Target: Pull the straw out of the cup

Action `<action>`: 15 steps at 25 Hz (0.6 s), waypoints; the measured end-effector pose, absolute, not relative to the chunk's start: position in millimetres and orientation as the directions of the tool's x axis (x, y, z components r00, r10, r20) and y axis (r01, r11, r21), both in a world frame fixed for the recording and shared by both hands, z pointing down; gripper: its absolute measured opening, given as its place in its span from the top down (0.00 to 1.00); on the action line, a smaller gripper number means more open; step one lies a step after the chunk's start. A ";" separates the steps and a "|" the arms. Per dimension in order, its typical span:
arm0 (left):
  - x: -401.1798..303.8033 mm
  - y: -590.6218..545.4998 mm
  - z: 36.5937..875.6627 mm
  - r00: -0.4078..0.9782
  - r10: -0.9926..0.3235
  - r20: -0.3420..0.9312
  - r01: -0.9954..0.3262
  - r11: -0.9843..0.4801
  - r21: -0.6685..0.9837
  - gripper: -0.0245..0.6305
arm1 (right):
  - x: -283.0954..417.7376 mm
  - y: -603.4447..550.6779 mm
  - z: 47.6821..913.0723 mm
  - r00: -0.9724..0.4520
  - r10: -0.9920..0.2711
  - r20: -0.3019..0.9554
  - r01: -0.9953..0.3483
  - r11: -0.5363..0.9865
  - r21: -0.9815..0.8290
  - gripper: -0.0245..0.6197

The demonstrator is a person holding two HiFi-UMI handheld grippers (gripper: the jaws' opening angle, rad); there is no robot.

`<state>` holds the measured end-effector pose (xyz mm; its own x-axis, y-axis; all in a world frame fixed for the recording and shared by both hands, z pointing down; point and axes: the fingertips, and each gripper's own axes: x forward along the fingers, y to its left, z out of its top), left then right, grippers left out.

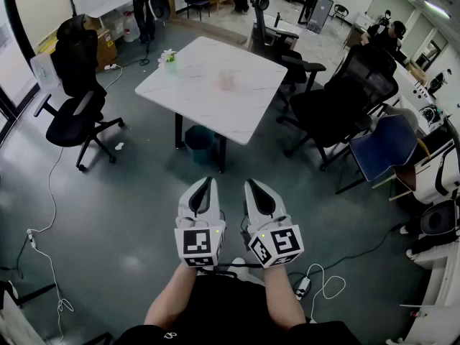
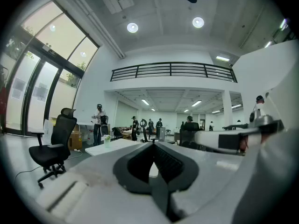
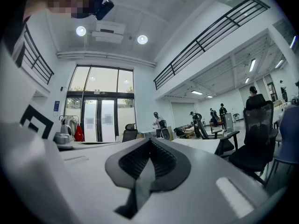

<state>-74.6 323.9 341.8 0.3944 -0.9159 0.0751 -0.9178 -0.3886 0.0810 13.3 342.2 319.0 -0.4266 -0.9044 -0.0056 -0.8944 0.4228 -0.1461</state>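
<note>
The small pinkish see-through cup (image 1: 227, 80) stands upright near the middle of the white square table (image 1: 205, 110) in the head view. What's inside is too tiny to make out, so I can't tell the straw's long axis or which way it points. A little pot of white flowers (image 1: 169, 59) sits at about 10 o'clock from the cup, by the table's edge. Under the table is a round teal bin (image 1: 199, 141), contents unreadable. The left gripper (image 1: 208, 184) and right gripper (image 1: 250, 185) sit side by side, and the cup is at 12 o'clock from them, well apart.

Left gripper view: jaws pressed together, nothing between them. The table and flower pot show past them at 10 o'clock.

Right gripper view: jaws together too, empty. A black office chair (image 3: 254, 136) is at 3 o'clock.
</note>
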 end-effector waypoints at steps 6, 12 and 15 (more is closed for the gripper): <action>-87.1 319.1 343.7 0.404 -0.911 0.081 -0.914 -0.398 0.083 0.96 | 2.5 336.6 315.5 -0.408 -0.912 -0.032 -0.899 0.408 -0.159 0.96; -101.9 308.0 346.4 0.406 -0.911 0.074 -0.911 -0.398 0.107 0.96 | -10.0 328.3 320.1 -0.389 -0.921 -0.021 -0.910 0.388 -0.147 0.96; -102.8 299.7 350.3 0.423 -0.903 0.074 -0.903 -0.414 0.118 0.96 | -10.2 325.8 323.2 -0.370 -0.929 -0.017 -0.919 0.369 -0.138 0.96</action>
